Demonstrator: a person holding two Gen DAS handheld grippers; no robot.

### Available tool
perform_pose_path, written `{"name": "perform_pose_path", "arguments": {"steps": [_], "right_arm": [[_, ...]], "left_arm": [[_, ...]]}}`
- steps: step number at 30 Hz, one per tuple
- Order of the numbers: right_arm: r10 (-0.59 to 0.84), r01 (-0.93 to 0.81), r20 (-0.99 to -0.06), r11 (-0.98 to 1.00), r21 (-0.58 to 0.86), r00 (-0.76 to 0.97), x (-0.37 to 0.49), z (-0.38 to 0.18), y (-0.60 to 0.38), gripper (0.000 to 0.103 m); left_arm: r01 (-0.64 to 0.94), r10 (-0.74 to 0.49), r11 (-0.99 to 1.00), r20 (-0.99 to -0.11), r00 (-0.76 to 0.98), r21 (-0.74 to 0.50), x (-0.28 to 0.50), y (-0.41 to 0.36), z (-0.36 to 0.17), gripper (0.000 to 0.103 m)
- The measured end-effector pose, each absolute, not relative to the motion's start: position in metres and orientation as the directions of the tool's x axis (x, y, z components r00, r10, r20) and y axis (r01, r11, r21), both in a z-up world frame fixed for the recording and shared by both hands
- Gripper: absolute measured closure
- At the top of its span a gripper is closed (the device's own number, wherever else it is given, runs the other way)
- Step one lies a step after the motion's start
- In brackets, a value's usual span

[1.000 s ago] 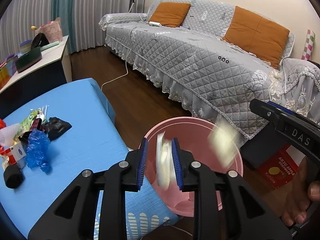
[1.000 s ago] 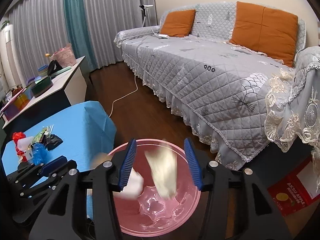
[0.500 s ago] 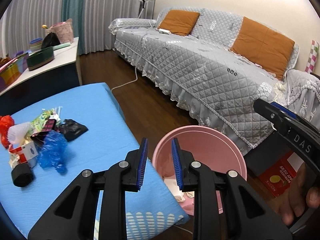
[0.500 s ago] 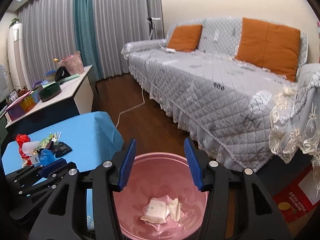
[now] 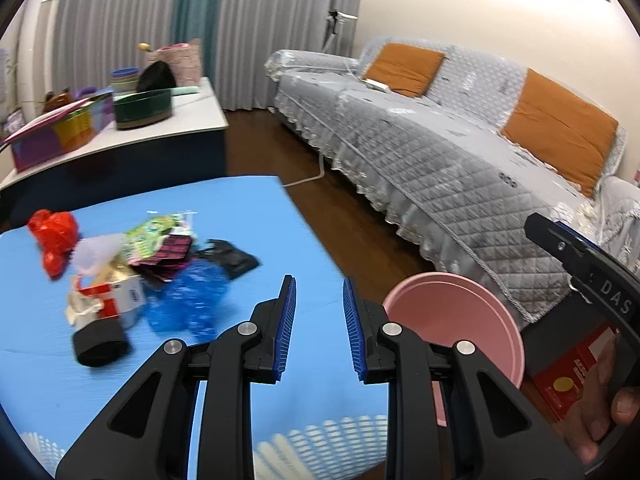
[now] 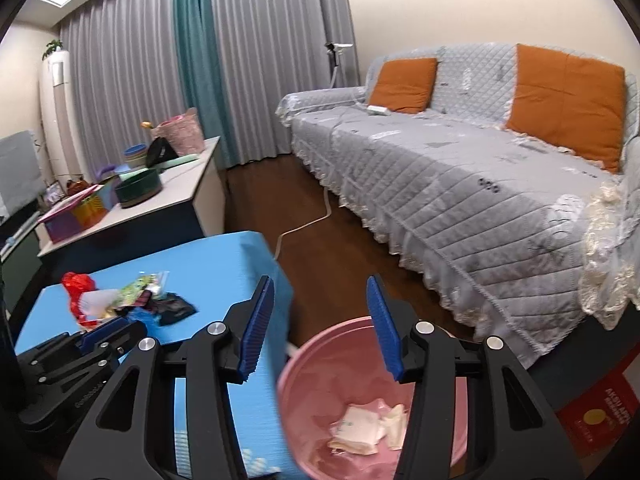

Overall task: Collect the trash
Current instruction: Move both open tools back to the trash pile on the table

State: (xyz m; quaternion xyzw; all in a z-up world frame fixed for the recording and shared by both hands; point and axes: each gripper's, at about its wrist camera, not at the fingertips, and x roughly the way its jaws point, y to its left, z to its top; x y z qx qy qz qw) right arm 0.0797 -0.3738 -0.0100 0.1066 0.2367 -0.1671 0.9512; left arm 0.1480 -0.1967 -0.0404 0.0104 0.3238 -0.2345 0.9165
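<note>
A pile of trash lies on the blue table: red bag, blue plastic bag, black wrapper, black roll, small box. The pile also shows in the right wrist view. The pink bin stands on the floor beside the table and holds white wrappers. My left gripper is open and empty over the table's near edge. My right gripper is open and empty above the bin's rim.
A grey quilted sofa with orange cushions runs along the right. A white sideboard with bowls and boxes stands behind the table. A white cable lies on the wood floor. A red box sits by the bin.
White wrappers dropped from both grippers into the pink bin. Both grippers then swung left, away from the bin and toward the table; the left one opened wider.
</note>
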Motion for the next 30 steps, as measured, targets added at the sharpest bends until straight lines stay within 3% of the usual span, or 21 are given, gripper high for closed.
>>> {"name": "perform_pose_path", "arguments": {"steps": [7, 19, 30], "right_arm": [[-0.168, 0.276, -0.521, 0.951, 0.136, 0.837, 0.105, -0.015, -0.337, 0.052], [-0.018, 0.13, -0.573, 0.979, 0.155, 0.82, 0.152, -0.038, -0.274, 0.053], [0.056, 0.059, -0.614, 0.984, 0.166, 0.788, 0.194, -0.06, -0.23, 0.053]], "left_arm": [[0.327, -0.34, 0.935, -0.6, 0.724, -0.136, 0.159, -0.148, -0.045, 0.07], [0.122, -0.197, 0.979, -0.631, 0.75, -0.162, 0.178, -0.062, -0.06, 0.069], [0.026, -0.144, 0.983, -0.681, 0.718, -0.18, 0.19, -0.022, -0.082, 0.069]]}}
